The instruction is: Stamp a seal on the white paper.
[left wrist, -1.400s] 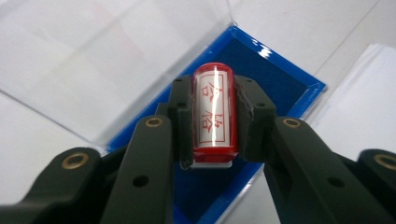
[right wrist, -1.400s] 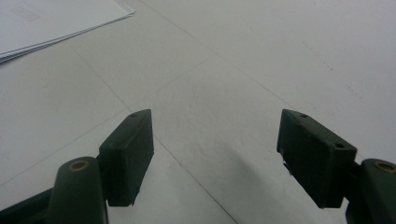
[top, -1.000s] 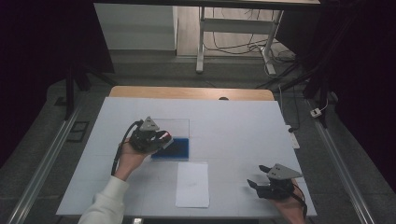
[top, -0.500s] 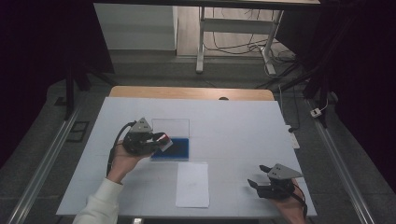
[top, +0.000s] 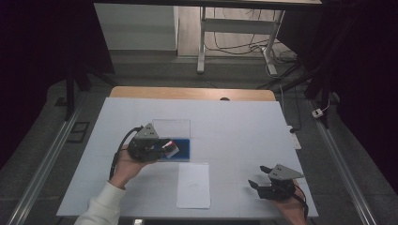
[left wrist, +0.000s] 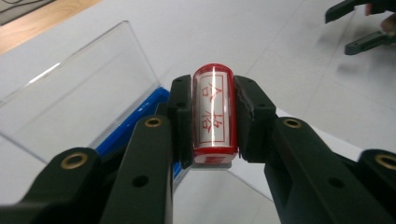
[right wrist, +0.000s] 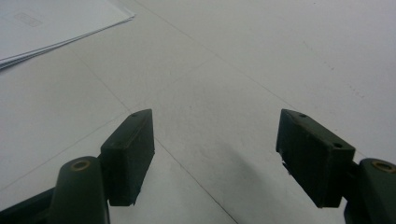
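Observation:
My left gripper (top: 169, 149) is shut on a red stamp (left wrist: 213, 114) with a white label and red characters. It holds the stamp just over a blue ink pad (top: 182, 149), whose clear lid (top: 171, 127) stands open behind it. In the left gripper view the pads press both sides of the stamp, with the blue pad (left wrist: 133, 126) and the lid (left wrist: 79, 93) to the left. A white sheet of paper (top: 193, 185) lies in front of the pad. My right gripper (top: 257, 177) rests open near the front right of the table, its jaws (right wrist: 215, 140) wide apart over bare tabletop.
The white tabletop (top: 244, 126) has a wooden strip (top: 187, 93) along its far edge. A corner of the paper stack (right wrist: 46, 23) lies ahead and to the left of the right gripper. The right gripper (left wrist: 359, 23) also appears far off in the left gripper view.

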`<action>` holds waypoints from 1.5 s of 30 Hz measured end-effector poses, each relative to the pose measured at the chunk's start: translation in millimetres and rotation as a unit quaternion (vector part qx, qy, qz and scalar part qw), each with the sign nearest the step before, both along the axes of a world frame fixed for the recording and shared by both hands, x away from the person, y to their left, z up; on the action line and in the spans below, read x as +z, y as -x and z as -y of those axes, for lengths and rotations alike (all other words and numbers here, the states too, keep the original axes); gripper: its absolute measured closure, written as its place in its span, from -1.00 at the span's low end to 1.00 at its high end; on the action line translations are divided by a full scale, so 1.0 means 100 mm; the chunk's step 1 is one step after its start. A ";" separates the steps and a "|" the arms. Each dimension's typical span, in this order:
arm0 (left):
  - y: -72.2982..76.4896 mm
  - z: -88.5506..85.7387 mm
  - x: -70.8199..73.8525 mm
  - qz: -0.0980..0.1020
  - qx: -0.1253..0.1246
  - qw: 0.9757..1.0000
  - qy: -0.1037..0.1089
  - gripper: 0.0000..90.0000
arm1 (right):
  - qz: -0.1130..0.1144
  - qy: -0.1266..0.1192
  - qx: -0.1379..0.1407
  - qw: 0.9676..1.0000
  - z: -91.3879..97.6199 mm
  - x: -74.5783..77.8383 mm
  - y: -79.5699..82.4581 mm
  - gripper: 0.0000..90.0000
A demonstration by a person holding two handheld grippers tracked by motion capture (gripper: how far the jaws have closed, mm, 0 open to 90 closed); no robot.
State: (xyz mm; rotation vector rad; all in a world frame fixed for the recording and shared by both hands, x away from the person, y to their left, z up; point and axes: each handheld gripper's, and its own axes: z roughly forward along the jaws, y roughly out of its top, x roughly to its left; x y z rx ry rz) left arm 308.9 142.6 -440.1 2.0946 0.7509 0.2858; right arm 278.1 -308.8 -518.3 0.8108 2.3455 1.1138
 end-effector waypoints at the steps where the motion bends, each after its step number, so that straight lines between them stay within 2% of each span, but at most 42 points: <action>1: 0.01 0.01 0.00 -0.002 -0.004 1.000 0.003 0.55 | -0.001 -0.001 -0.001 1.000 0.00 0.00 0.00 -0.39; 3: 0.03 0.03 -0.01 -0.005 -0.011 1.000 0.007 0.55 | -0.004 0.001 -0.003 1.000 0.00 -0.01 0.00 -0.39; 22: 0.16 0.30 -0.16 -0.028 -0.057 0.998 -0.003 0.55 | -0.002 -0.002 -0.002 1.000 0.00 -0.01 -0.01 -0.39; 35: 0.22 0.50 -0.22 -0.034 -0.083 0.996 -0.011 0.55 | -0.002 0.000 -0.001 1.000 0.00 -0.02 -0.02 -0.39; 45: 0.25 0.66 -0.29 -0.038 -0.097 0.994 -0.026 0.55 | -0.004 0.004 -0.001 1.000 0.01 -0.02 -0.02 -0.39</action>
